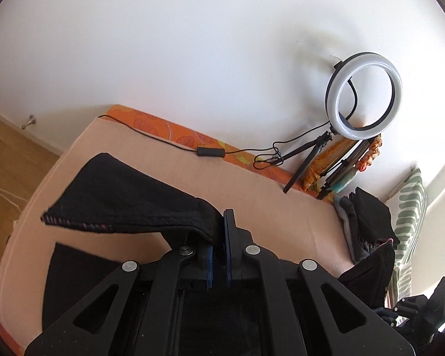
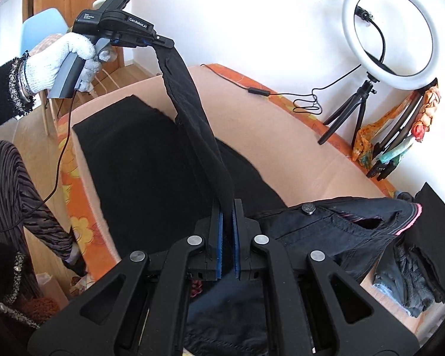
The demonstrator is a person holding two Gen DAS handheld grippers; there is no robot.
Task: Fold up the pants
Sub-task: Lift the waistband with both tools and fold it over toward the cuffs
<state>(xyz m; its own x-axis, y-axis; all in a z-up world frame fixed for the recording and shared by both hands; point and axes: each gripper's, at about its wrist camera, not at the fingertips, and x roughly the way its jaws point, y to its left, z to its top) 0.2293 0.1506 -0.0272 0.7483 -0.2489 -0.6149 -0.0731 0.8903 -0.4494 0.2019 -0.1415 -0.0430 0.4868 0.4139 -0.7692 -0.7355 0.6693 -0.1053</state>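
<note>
Black pants (image 2: 139, 166) lie spread on the peach bed sheet (image 2: 276, 136). My left gripper (image 1: 218, 231) is shut on the hem end of a pant leg (image 1: 124, 198), held up above the bed; it also shows in the right wrist view (image 2: 163, 41), raised high at the left. My right gripper (image 2: 227, 207) is shut on the same lifted edge of the pants, which stretches as a taut strip (image 2: 198, 124) between both grippers. The waistband with its metal button (image 2: 308, 208) lies just right of my right gripper.
A ring light on a tripod (image 2: 388, 29) stands at the bed's far edge by the wall, with its cable (image 2: 258, 91) across the sheet. A pile of dark folded clothes (image 2: 430, 255) lies at the right. A blue chair (image 2: 44, 29) and wooden door stand at the far left.
</note>
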